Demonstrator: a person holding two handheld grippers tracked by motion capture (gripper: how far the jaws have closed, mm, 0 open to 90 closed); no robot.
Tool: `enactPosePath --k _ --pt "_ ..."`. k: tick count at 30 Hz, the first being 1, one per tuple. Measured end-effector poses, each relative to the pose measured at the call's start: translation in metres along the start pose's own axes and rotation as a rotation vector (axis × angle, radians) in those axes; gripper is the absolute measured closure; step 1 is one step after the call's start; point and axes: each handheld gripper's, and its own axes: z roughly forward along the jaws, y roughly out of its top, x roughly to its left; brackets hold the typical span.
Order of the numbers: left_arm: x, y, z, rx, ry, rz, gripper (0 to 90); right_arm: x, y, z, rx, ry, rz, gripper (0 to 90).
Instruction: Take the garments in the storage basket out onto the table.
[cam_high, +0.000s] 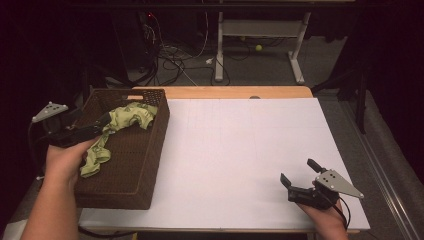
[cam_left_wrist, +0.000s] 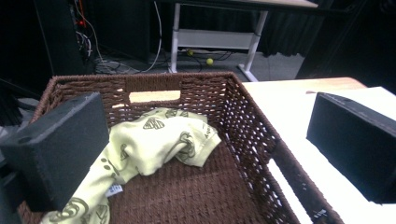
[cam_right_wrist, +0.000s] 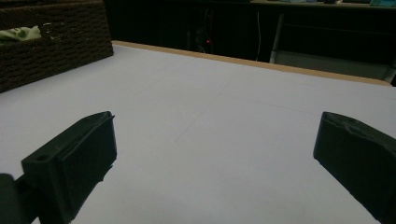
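Item: a pale green patterned cloth (cam_high: 117, 131), crumpled, is lodged inside the brown wicker basket (cam_high: 150, 150) at the left of the table. One end is bunched toward the far wall with the handle slot; the other trails down the near left side. In the left gripper view the cloth (cam_left_wrist: 154, 142) is seen lying on the basket floor, a small label showing near its lower fold.

Left gripper (cam_high: 95, 131): held over the basket's left rim, jaws spread wide, one beside the cloth, nothing clamped.

Right gripper (cam_high: 300, 180): rested low on the white table surface (cam_high: 240, 150) at the near right, well apart from the basket, jaws parted and empty.

Progress, as judged: the cloth is not yet gripped and not lifted. A grasp by the left gripper and removal from the basket onto the table are taken to remain.
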Motion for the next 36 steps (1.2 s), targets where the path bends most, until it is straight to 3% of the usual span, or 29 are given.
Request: enactPosePath --k 22,30,36 --pt "0.008 0.008 0.036 0.011 0.011 -0.055 0.0 -0.005 -0.004 0.000 0.009 -0.004 0.016 0.0" --pt "0.008 0.011 0.042 0.009 0.029 -0.068 0.0 -0.006 -0.005 -0.003 0.011 -0.012 0.019 0.0" --pt "0.012 0.007 0.051 0.021 0.065 -0.115 0.0 -0.004 -0.005 -0.005 0.011 -0.013 0.020 0.0"
